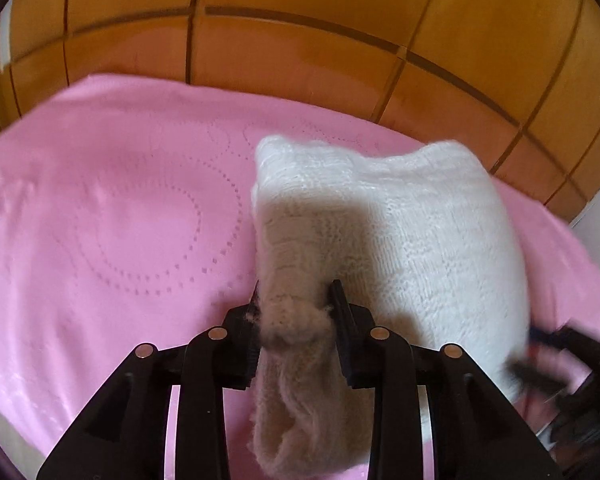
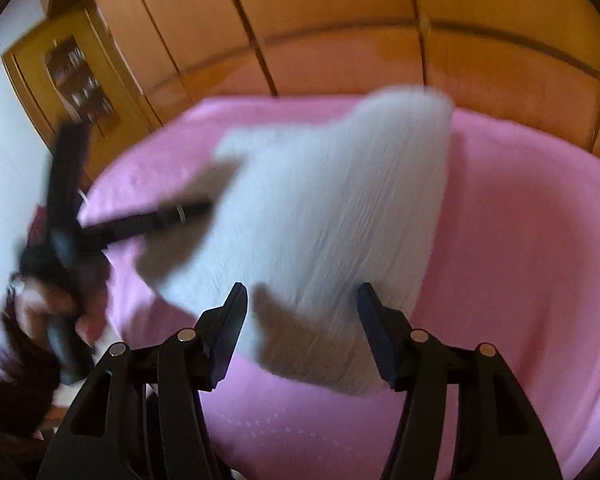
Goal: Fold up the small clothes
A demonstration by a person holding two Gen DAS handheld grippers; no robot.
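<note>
A white knit garment (image 1: pixel 420 220) lies folded on a pink bed cover (image 1: pixel 120 220). My left gripper (image 1: pixel 296 292) is shut on a bunched edge of the garment at its near left side, and knit fabric spills down between the fingers. In the right wrist view the same garment (image 2: pixel 340 200) is blurred. My right gripper (image 2: pixel 302 296) stands open over the garment's near corner, and its pads do not press on the cloth. The left gripper (image 2: pixel 196 208) shows there as a dark blur reaching onto the garment's left edge, with a person's hand (image 2: pixel 60 304) behind it.
Wooden wardrobe panels (image 1: pixel 300 40) rise behind the bed. A wooden cabinet with glass-fronted shelves (image 2: pixel 76 76) stands at the far left against a white wall. The pink cover (image 2: pixel 520 240) stretches bare to the right of the garment and wide to its left.
</note>
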